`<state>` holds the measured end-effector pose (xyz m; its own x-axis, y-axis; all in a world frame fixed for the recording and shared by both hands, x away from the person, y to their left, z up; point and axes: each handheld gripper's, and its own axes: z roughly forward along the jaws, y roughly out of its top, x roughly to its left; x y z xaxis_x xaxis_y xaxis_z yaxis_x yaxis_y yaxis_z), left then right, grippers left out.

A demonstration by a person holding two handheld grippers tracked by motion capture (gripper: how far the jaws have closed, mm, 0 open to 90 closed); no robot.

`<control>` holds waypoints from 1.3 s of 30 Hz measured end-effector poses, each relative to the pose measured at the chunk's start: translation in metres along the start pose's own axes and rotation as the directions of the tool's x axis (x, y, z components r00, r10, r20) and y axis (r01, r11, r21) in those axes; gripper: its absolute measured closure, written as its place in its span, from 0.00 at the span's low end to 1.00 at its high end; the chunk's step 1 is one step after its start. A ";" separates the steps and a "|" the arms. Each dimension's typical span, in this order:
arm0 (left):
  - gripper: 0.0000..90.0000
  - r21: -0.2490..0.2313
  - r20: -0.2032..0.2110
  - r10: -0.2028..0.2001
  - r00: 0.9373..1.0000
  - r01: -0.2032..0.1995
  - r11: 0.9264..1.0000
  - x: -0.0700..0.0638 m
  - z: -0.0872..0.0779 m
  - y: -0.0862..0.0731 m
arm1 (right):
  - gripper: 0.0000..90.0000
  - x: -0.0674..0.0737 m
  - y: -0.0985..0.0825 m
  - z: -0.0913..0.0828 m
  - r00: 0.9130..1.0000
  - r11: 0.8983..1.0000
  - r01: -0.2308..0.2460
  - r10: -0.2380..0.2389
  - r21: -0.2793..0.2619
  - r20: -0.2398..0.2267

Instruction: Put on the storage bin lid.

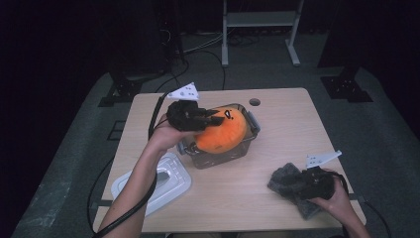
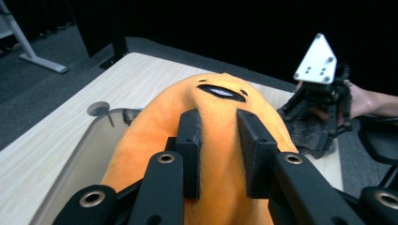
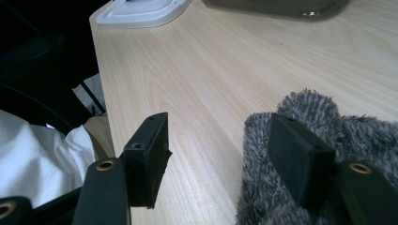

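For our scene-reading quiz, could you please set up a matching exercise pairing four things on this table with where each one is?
Things:
1. orange plush
2. white lid
3. grey cloth
4. clear bin

Places:
a. flat on the table near the left forearm
b. at the table's middle, holding the plush
c. pinched between the left gripper's jaws
d. under the right gripper, near the table's right corner

Pairs: 1-c, 2-a, 3-d, 4-b
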<state>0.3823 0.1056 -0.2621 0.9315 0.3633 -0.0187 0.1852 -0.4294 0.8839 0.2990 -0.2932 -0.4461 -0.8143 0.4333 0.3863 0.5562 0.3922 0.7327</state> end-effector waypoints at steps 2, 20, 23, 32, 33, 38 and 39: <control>0.81 0.009 -0.008 -0.005 1.000 0.006 1.000 0.005 0.002 -0.001 | 0.42 0.000 0.000 0.000 1.000 1.000 0.000 0.000 -0.001 -0.001; 0.81 0.014 -0.030 -0.027 0.999 0.027 1.000 0.033 0.016 -0.006 | 0.42 -0.001 0.000 -0.002 1.000 1.000 0.001 -0.001 -0.012 -0.006; 0.81 0.017 -0.033 -0.028 0.999 0.029 0.999 0.037 0.019 -0.007 | 0.42 -0.001 0.000 -0.001 1.000 1.000 0.003 -0.003 -0.012 -0.007; 0.81 0.038 -0.040 -0.021 0.999 0.022 0.999 0.046 0.031 -0.007 | 0.42 -0.001 0.000 -0.002 1.000 1.000 0.002 -0.003 -0.012 -0.008; 0.81 0.040 -0.038 -0.019 0.999 0.021 0.999 0.047 0.033 -0.008 | 0.42 -0.001 -0.001 -0.002 1.000 1.000 0.003 -0.003 -0.013 -0.009; 0.81 0.052 -0.033 -0.023 0.999 0.025 0.998 0.051 0.042 -0.012 | 0.42 -0.001 -0.001 -0.002 1.000 1.000 0.002 -0.002 -0.012 -0.011; 0.81 0.052 -0.031 -0.027 0.999 0.028 0.998 0.051 0.044 -0.013 | 0.42 -0.001 -0.001 -0.002 1.000 1.000 0.004 -0.004 -0.011 -0.011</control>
<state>0.4409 0.0937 -0.2949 0.9162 0.3997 -0.0278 0.2274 -0.4617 0.8574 0.2993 -0.2961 -0.4458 -0.8181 0.4231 0.3895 0.5514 0.3848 0.7402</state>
